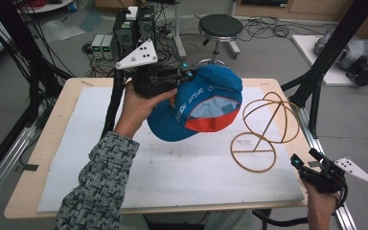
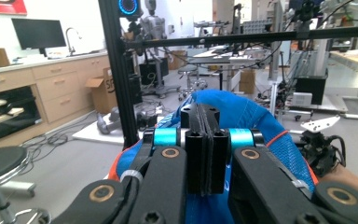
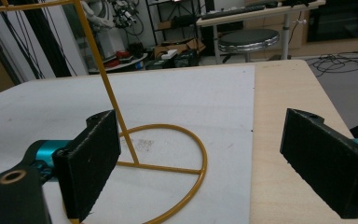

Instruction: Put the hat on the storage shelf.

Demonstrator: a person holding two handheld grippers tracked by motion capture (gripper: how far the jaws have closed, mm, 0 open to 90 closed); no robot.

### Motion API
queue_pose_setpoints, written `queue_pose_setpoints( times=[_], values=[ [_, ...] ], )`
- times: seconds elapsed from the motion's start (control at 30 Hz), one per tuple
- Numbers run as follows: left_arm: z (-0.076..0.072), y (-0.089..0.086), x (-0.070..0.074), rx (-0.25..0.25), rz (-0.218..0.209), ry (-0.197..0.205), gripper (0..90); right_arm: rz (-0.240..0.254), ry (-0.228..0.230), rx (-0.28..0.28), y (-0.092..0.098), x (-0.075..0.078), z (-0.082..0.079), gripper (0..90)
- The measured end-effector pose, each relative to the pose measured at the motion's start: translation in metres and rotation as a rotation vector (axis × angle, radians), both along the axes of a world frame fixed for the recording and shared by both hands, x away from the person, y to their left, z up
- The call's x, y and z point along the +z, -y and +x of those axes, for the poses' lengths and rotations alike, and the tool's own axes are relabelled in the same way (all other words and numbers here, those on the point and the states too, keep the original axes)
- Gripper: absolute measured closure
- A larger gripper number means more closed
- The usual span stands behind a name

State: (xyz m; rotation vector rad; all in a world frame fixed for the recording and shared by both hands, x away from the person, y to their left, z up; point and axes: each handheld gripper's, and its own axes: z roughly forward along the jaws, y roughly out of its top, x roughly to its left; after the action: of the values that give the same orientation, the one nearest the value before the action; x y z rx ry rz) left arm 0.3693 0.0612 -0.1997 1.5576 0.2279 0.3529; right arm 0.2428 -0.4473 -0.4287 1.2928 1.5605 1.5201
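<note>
**Blue cap held up beside the wire stand**

We see the left tongs (image 1: 184, 72) raised above the far part of the surface (image 1: 52, 143), their jaws pressed together on the fabric of a blue cap (image 1: 206, 103). In the left gripper view the two black jaws meet with the blue cloth caught at them, and the cap (image 2: 242, 116) bulges out behind. The cap hangs in the air over the white mat (image 1: 172, 172), its orange underside and pale lining turned toward us, white lettering along its side. Just to its right stands a yellow wire hat stand (image 1: 263, 129), its round base ring lying flat on the mat and its domed hoops rising beside the cap.

The right tongs (image 1: 299, 160) sit low at the near right corner of the surface, well apart from the cap. Their jaws are spread wide and hold nothing; between them, in the right gripper view, we see the stand's base ring (image 3: 186, 186) and slanting rod.
</note>
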Motion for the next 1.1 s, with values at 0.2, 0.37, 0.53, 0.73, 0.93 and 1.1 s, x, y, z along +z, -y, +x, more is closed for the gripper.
queue_pose_setpoints(
  times=[0.2,0.37,0.53,0.73,0.93,1.1],
  values=[
    [0.007,0.019,0.005,-0.028,-0.01,0.0,88.8,-0.006,-0.001,0.003,-0.001,0.0,0.001,11.2],
    [0.011,0.031,0.006,-0.049,-0.02,0.0,88.8,0.002,-0.01,0.002,0.0,0.0,0.0,11.2],
    [0.016,0.048,0.006,-0.072,-0.026,-0.005,88.8,0.004,-0.007,-0.002,0.002,0.0,-0.001,11.2],
    [0.02,0.067,0.006,-0.098,-0.019,-0.005,88.8,-0.004,-0.014,-0.008,0.002,0.0,-0.004,11.2],
    [0.024,0.086,0.004,-0.116,-0.016,0.004,88.8,0.013,-0.002,-0.012,0.006,-0.001,-0.009,11.2],
    [0.026,0.1,0.003,-0.137,-0.014,0.003,88.8,-0.002,-0.005,-0.013,0.009,-0.001,-0.012,11.2]
  ],
)
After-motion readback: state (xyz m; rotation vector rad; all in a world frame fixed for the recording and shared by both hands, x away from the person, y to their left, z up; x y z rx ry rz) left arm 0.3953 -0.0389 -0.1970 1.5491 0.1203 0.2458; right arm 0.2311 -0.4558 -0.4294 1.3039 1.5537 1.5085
